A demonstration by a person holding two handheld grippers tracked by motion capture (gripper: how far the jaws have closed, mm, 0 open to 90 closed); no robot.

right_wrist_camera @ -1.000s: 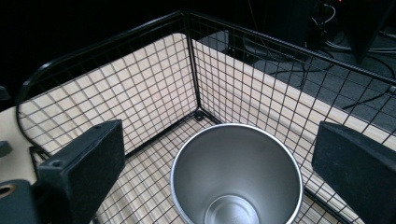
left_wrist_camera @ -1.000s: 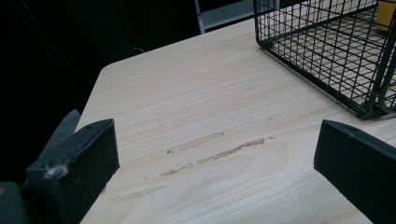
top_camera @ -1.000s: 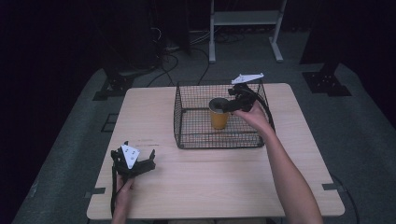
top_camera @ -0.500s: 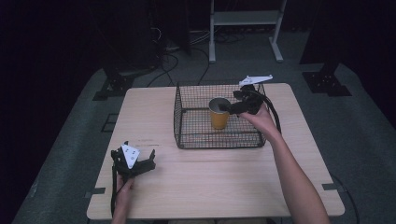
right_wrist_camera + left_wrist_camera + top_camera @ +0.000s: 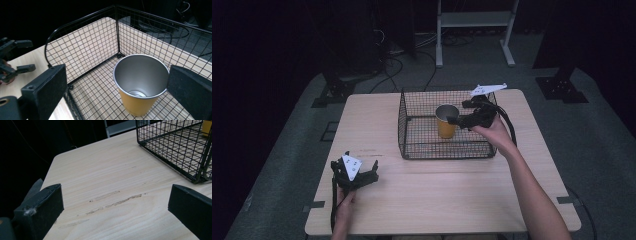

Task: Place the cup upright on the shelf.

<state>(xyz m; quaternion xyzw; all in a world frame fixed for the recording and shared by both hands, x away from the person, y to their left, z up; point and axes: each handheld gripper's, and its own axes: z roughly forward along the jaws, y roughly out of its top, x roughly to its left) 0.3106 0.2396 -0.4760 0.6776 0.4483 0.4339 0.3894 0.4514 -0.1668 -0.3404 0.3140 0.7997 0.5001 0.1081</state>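
Yellow cup [image 5: 446, 121] upright inside wire basket [image 5: 412, 131], near basket's far right corner. Right tongs [image 5: 455, 119] now level with cup rim, drawn back from above cup since a second ago; jaws wide, gripping nothing. Likely release just done, cup delivered. Left tongs [image 5: 357, 175] wide, idle on tabletop [image 5: 452, 185], well clear of basket's near left corner.

A bare wooden table [image 5: 452, 190] stands on grey floor [image 5: 607, 140].
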